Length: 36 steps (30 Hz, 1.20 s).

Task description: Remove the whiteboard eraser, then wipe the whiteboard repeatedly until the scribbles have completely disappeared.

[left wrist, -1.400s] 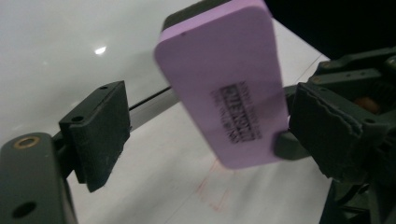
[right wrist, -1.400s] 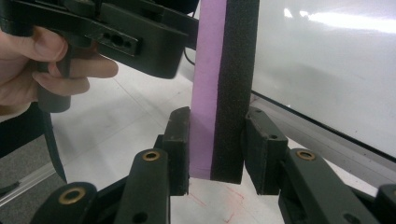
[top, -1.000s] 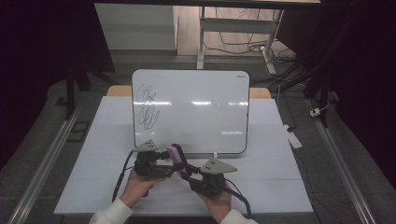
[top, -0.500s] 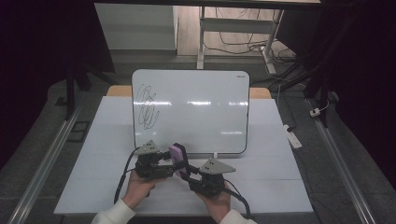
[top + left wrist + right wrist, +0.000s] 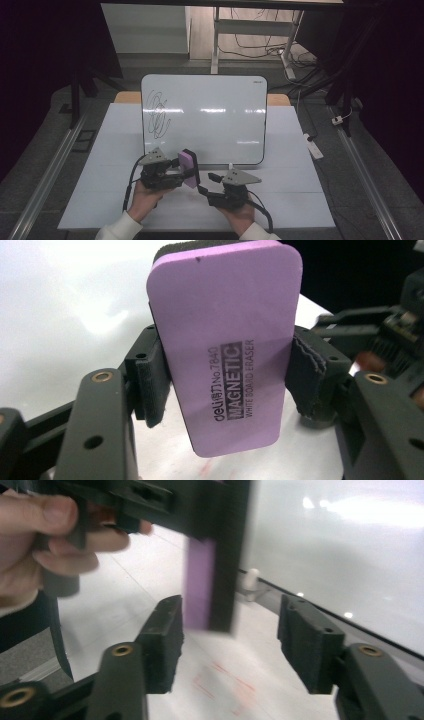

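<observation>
My left hand-held gripper (image 5: 225, 385) has just closed on the purple eraser (image 5: 225, 345), pads clamped on its 2 long edges, above the desk (image 5: 100, 165). My right hand-held gripper (image 5: 230, 645) has just opened, jaws clear of the eraser — a handover, I'd say, toward the scribble (image 5: 157, 114) on the whiteboard (image 5: 220, 110).

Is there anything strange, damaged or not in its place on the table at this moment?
Nothing looks damaged or spilled. The whiteboard carries a black scribble at its left side, not yet wiped. Faint red marks stain the table under the right gripper. The left gripper holds the purple eraser squarely.
</observation>
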Tool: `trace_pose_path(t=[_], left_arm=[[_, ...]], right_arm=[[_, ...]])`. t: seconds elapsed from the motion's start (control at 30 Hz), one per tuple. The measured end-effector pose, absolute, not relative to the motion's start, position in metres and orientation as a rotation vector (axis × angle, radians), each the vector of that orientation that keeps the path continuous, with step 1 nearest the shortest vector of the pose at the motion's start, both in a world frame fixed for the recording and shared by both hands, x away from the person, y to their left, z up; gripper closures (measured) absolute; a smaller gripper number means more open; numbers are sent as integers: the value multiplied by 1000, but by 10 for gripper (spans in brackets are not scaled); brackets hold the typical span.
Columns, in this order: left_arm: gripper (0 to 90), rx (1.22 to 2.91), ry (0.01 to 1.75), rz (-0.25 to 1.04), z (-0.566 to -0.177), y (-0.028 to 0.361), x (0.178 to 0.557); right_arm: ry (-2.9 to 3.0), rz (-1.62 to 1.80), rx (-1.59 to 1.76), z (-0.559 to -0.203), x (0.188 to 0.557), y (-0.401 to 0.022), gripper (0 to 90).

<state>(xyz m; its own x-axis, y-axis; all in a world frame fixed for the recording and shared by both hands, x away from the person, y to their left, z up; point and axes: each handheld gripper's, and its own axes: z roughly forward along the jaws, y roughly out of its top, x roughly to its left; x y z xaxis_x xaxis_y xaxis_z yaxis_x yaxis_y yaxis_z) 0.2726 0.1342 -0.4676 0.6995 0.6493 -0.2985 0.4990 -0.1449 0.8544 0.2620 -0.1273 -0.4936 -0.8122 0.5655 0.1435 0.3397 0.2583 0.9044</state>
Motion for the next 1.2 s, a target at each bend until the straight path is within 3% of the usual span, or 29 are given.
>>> trace_pose_path(t=[0.63,1.2], left_arm=[[396,1807,936,288,-453,164,270],[396,1778,1047,387,-445,193,279]], right_arm=[[2183,1360,971,-487,277,-257,372],[2193,1311,1038,-498,289,-271,370]])
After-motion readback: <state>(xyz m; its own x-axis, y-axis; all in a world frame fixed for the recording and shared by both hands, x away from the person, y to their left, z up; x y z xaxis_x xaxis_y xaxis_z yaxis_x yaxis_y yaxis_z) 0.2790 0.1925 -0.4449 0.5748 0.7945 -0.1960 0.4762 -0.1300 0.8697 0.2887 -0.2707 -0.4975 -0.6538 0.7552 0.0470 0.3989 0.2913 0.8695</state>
